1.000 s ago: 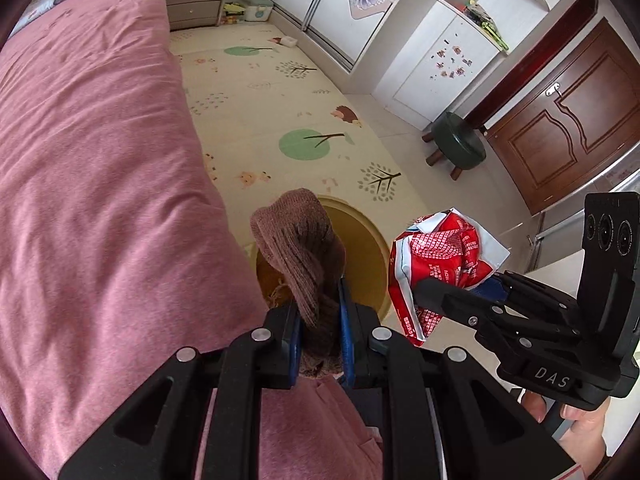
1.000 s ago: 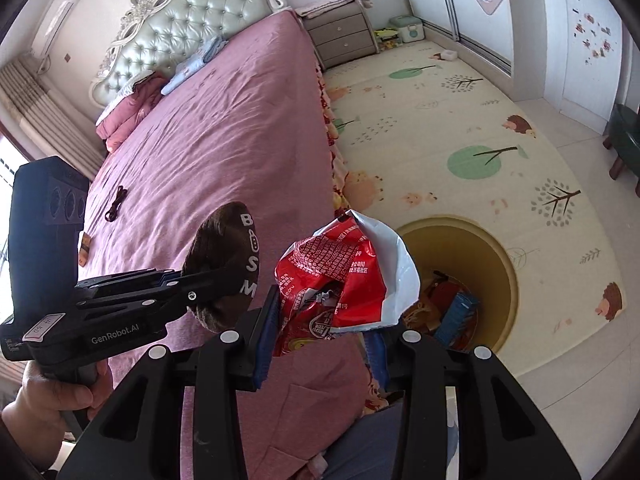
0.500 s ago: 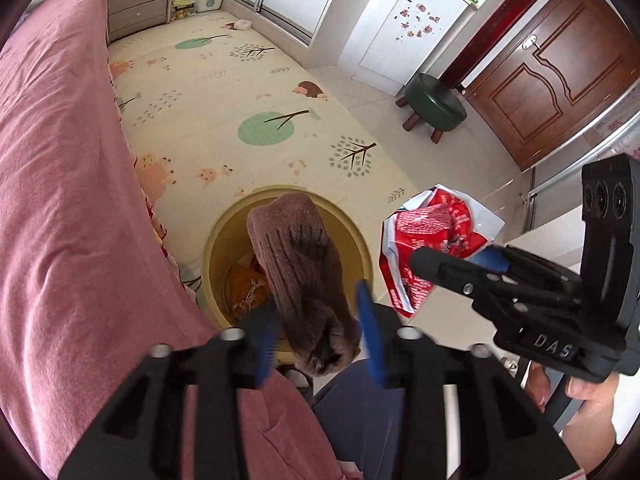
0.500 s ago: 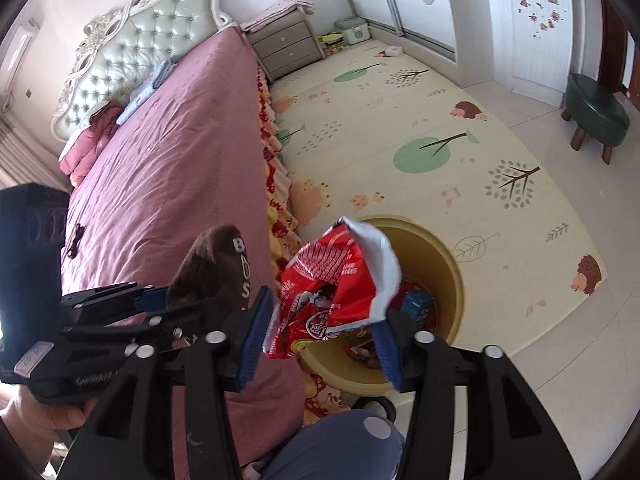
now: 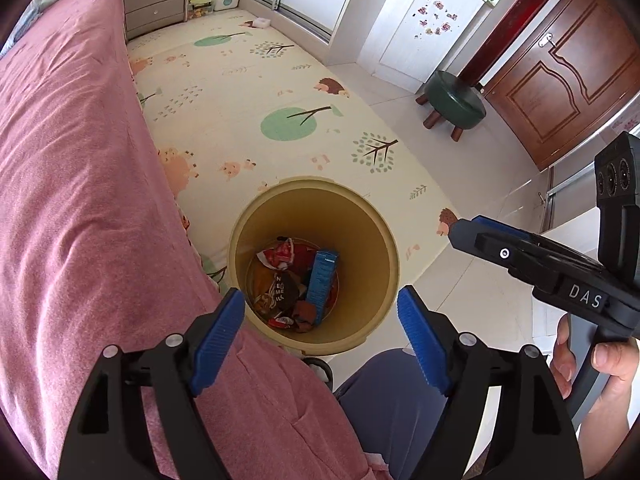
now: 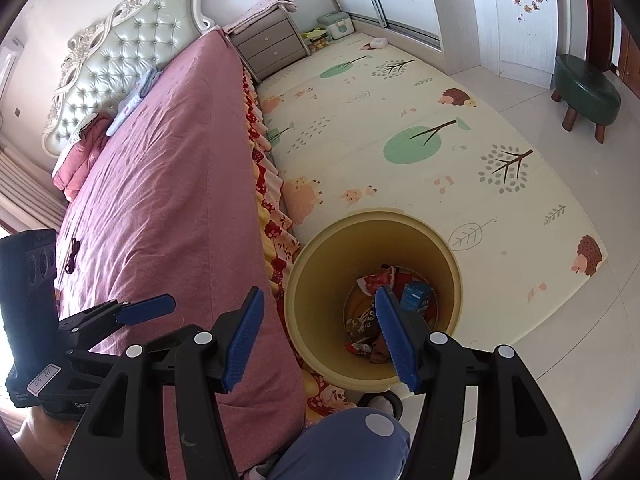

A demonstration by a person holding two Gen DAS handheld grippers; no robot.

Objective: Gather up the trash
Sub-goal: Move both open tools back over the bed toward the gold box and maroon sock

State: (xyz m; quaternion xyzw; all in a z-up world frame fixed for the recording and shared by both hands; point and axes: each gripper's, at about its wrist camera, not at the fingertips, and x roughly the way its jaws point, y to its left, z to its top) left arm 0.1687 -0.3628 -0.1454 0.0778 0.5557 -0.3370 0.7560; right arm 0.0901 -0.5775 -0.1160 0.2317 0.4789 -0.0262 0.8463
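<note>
A yellow trash bin (image 5: 372,248) stands on the floor beside the bed, also in the right wrist view (image 6: 316,280). At its bottom lie a red snack wrapper (image 5: 282,254), a blue box (image 5: 322,280), a dark packet (image 5: 282,290) and a brown sock (image 5: 305,312). My left gripper (image 5: 322,336) is open and empty above the bin's near rim. My right gripper (image 6: 320,338) is open and empty above the bin, and it shows at the right of the left wrist view (image 5: 480,236).
A bed with a pink cover (image 6: 168,184) runs along the left. A patterned play mat (image 5: 248,92) covers the floor. A green stool (image 5: 454,102) stands near a brown door (image 5: 560,76). A grey nightstand (image 6: 272,46) stands at the bed's head. My knee (image 6: 344,444) is below.
Both grippers opened over the bin. The brown sock left the left gripper and the red wrapper left the right gripper; both now lie inside the bin.
</note>
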